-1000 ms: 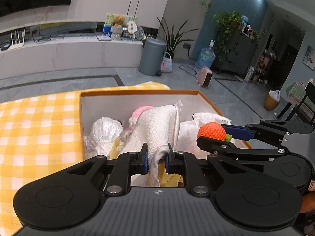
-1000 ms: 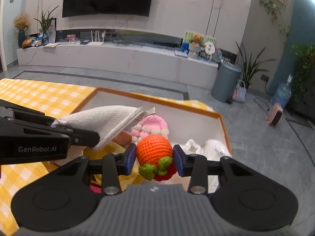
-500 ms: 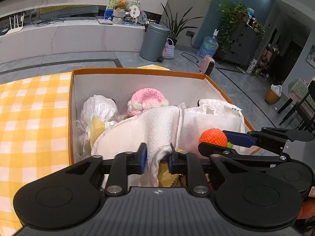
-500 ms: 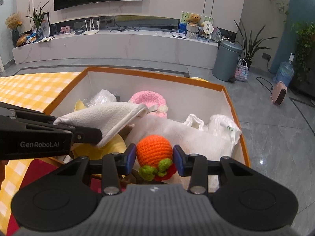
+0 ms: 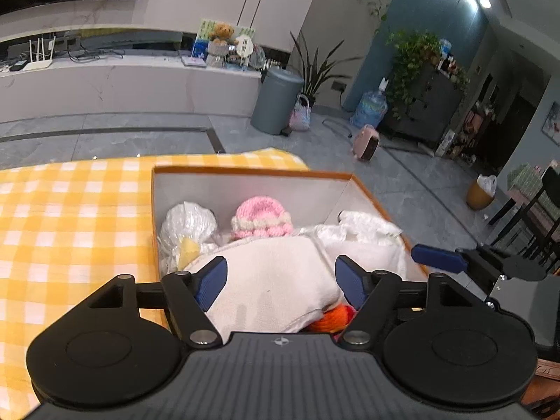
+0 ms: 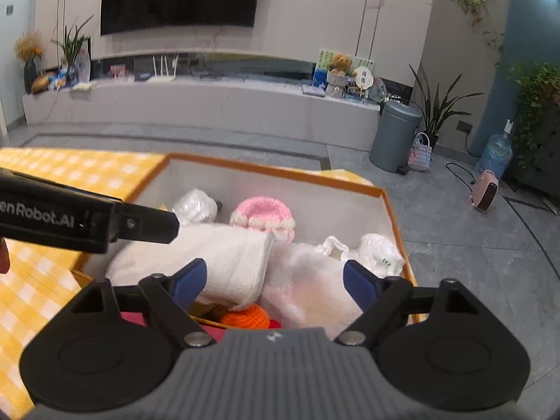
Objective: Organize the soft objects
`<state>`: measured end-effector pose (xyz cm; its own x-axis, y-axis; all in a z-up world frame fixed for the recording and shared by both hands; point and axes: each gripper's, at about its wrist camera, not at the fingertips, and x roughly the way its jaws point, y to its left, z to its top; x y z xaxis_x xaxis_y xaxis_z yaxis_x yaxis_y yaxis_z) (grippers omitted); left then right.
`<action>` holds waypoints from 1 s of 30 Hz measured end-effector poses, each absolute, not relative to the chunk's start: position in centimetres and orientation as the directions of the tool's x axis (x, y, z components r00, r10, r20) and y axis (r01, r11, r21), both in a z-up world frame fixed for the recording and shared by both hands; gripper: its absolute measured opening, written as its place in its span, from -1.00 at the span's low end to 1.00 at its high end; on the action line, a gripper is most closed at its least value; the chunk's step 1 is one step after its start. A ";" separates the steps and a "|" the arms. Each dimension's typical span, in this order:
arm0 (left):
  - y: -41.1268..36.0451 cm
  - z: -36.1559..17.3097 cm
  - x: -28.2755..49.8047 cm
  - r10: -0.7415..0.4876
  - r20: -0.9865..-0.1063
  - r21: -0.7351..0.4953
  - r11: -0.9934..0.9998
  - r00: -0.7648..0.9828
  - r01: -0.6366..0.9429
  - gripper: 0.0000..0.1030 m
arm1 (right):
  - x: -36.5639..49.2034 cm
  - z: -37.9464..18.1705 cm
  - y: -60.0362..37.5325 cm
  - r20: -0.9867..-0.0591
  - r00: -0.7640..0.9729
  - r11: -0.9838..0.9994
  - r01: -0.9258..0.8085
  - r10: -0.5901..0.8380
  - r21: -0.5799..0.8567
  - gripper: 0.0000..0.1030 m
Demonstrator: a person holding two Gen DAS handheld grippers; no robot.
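An orange-rimmed box (image 5: 252, 171) (image 6: 276, 171) on the yellow checked cloth holds soft things. A folded white towel (image 5: 273, 280) (image 6: 217, 262) lies in its near part, below my left gripper (image 5: 280, 280), whose jaws are opening and stand wide apart, gripping nothing. A crocheted orange fruit (image 6: 245, 315) (image 5: 332, 318) lies in the box, half under the towel, beneath my right gripper (image 6: 274, 280); those jaws are opening too, with nothing pressed between them. A pink knitted hat (image 5: 260, 218) (image 6: 262, 217) sits further back.
A crumpled clear plastic bag (image 5: 187, 225) fills the box's back left, white plastic bags (image 6: 367, 250) its right side. The yellow checked tablecloth (image 5: 70, 210) spreads to the left. Beyond the table edge are a grey floor, a grey bin (image 5: 276, 99) and a pink heater (image 5: 365, 141).
Both grippers opened. The towel dropped from the left one and now lies flat in the box; the orange fruit fell from the right one into the box. Both grippers drew back a little.
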<state>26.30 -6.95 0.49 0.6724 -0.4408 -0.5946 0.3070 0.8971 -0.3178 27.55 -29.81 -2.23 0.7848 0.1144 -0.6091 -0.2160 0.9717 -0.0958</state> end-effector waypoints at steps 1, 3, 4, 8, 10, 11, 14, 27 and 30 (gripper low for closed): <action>-6.9 1.0 25.9 -0.441 -0.585 -0.318 0.897 0.681 0.308 0.65 | 27.2 -1.8 -29.9 -0.604 0.789 0.973 -0.210 0.113 -0.092 0.68; -6.6 2.0 25.1 -0.435 -0.563 -0.312 0.899 0.702 0.307 0.66 | 26.1 -0.8 -29.8 -0.585 0.804 0.977 -0.195 0.109 -0.087 0.78; -6.4 2.5 24.5 -0.430 -0.549 -0.305 0.902 0.717 0.307 0.65 | 25.6 -0.3 -29.8 -0.573 0.813 0.979 -0.186 0.106 -0.084 0.80; -6.0 4.4 21.8 -0.392 -0.485 -0.238 0.919 0.782 0.314 0.66 | 23.0 1.8 -29.4 -0.519 0.846 0.983 -0.177 0.122 -0.057 0.86; -5.8 5.1 20.0 -0.374 -0.443 -0.191 0.927 0.814 0.322 0.67 | 21.2 2.5 -29.1 -0.490 0.861 0.983 -0.180 0.137 -0.041 0.89; -5.6 5.4 19.2 -0.369 -0.425 -0.171 0.930 0.827 0.326 0.68 | 20.4 2.8 -28.9 -0.478 0.866 0.983 -0.182 0.143 -0.036 0.90; -4.8 6.2 16.8 -0.351 -0.378 -0.127 0.936 0.857 0.327 0.69 | 17.6 3.1 -28.4 -0.450 0.880 0.983 -0.183 0.150 -0.032 0.91; -2.5 5.1 7.7 -0.270 -0.220 -0.009 0.962 0.937 0.274 0.69 | 7.4 2.5 -25.6 -0.297 0.942 0.987 -0.158 0.160 0.030 0.95; -2.3 4.2 6.2 -0.227 -0.152 0.026 0.972 0.962 0.233 0.73 | 5.7 1.6 -24.7 -0.286 0.940 0.982 -0.176 0.187 0.066 0.95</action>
<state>6.17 -2.25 4.15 0.9621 -0.2268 -0.1517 0.2332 0.9721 0.0257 5.69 -24.66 1.59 0.9397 0.1872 -0.2864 -0.1756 0.9823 0.0659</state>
